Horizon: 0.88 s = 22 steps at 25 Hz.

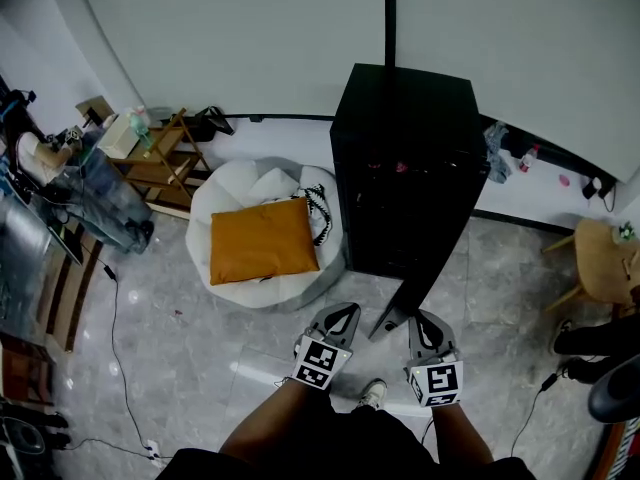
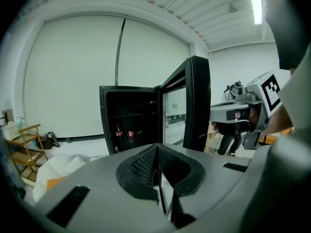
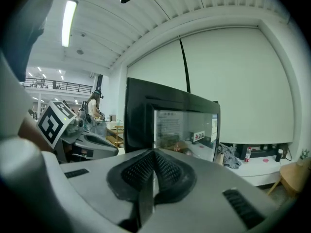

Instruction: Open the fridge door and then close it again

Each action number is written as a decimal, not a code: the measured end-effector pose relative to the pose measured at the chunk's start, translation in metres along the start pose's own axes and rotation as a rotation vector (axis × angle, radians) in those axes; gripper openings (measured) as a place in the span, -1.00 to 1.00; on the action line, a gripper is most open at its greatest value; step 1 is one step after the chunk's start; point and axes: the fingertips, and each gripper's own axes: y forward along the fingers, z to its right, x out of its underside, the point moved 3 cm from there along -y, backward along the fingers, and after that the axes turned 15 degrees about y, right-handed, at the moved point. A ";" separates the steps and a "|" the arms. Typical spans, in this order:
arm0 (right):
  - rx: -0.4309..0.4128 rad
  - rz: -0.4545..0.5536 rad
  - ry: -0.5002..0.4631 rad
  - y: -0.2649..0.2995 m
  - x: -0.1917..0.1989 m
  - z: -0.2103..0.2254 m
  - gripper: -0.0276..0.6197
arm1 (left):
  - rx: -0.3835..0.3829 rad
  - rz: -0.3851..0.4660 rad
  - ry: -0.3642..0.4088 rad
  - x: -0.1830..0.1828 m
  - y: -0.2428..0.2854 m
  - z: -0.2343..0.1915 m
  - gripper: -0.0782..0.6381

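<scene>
Right, nearest to me in the head view are my two forearms point(image 1: 300, 418), each carrying a tool over the pale tiled floor point(image 1: 180, 348). The left tool point(image 1: 345, 312) has its jaws pressed together with nothing between them; its own view shows the two ribbed pads meeting in a single seam. The right tool point(image 1: 421, 318) is the same, jaws pressed together and empty. The two sit side by side, apart, both pointing at the fridge.

Between them, just ahead, is the free edge of the fridge door point(image 1: 412, 298), which stands swung well open towards me. The left tool faces the door's inner side, the right tool its outer glass face. I cannot tell whether either tool touches it.

Behind the door stands the black fridge point(image 1: 400, 138), upright on the floor with its cabinet open. The left gripper view shows dark shelves inside and a few small bottles point(image 2: 118, 132) on a lower one.

Left of the fridge, just beside it, lies a white beanbag point(image 1: 225, 193) with an orange cushion point(image 1: 262, 238) on top. Further left is a wooden rack point(image 1: 165, 163). At the right edge is a wooden stool point(image 1: 605, 258). A pale wall point(image 1: 230, 38) closes off the back.
</scene>
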 end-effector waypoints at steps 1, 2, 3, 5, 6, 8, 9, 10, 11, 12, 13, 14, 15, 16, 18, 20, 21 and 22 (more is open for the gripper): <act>-0.002 0.001 -0.008 0.002 -0.001 -0.001 -0.86 | 0.000 0.001 0.000 0.000 0.000 -0.002 -0.72; -0.004 0.002 -0.014 0.004 -0.001 -0.002 -0.86 | -0.001 0.002 0.001 0.001 0.000 -0.004 -0.72; -0.005 0.005 -0.017 0.006 -0.002 -0.003 -0.86 | -0.004 0.002 0.001 0.002 0.000 -0.006 -0.73; -0.009 0.008 -0.014 0.011 -0.002 -0.005 -0.86 | -0.007 0.002 0.000 0.003 0.001 -0.011 -0.72; -0.012 0.009 -0.010 0.013 -0.002 -0.007 -0.86 | -0.009 0.002 0.001 0.003 0.001 -0.014 -0.72; -0.020 0.009 -0.007 0.018 -0.003 -0.009 -0.86 | -0.013 -0.002 0.000 0.003 0.001 -0.018 -0.72; -0.025 0.008 -0.010 0.020 -0.004 -0.010 -0.86 | -0.016 -0.003 -0.001 0.004 0.001 -0.019 -0.72; -0.031 0.006 -0.013 0.022 -0.004 -0.011 -0.86 | -0.018 -0.004 -0.004 0.004 0.002 -0.021 -0.72; -0.036 0.005 -0.016 0.025 -0.004 -0.012 -0.86 | -0.019 -0.005 -0.007 0.005 0.002 -0.022 -0.73; -0.040 0.003 -0.016 0.027 -0.004 -0.013 -0.86 | -0.021 -0.005 -0.008 0.006 0.002 -0.024 -0.72; -0.041 0.002 -0.014 0.029 -0.004 -0.014 -0.86 | -0.023 -0.007 -0.009 0.006 0.003 -0.025 -0.72; -0.043 0.001 -0.010 0.031 -0.004 -0.015 -0.86 | -0.026 -0.008 -0.011 0.007 0.003 -0.027 -0.72; -0.045 0.000 -0.007 0.033 -0.005 -0.017 -0.86 | -0.029 -0.010 -0.013 0.008 0.003 -0.029 -0.72; -0.048 -0.001 -0.005 0.035 -0.005 -0.018 -0.86 | -0.032 -0.011 -0.016 0.008 0.003 -0.031 -0.72; -0.057 -0.005 -0.001 0.039 -0.005 -0.019 -0.86 | -0.035 -0.014 -0.022 0.009 0.005 -0.034 -0.72; -0.067 -0.010 0.001 0.045 -0.007 -0.021 -0.86 | -0.037 -0.015 -0.025 0.008 0.006 -0.039 -0.73; -0.072 -0.013 -0.001 0.048 -0.007 -0.022 -0.86 | -0.039 -0.015 -0.025 0.007 0.007 -0.042 -0.73; -0.077 -0.016 -0.004 0.051 -0.008 -0.023 -0.86 | -0.042 -0.015 -0.025 0.007 0.008 -0.045 -0.72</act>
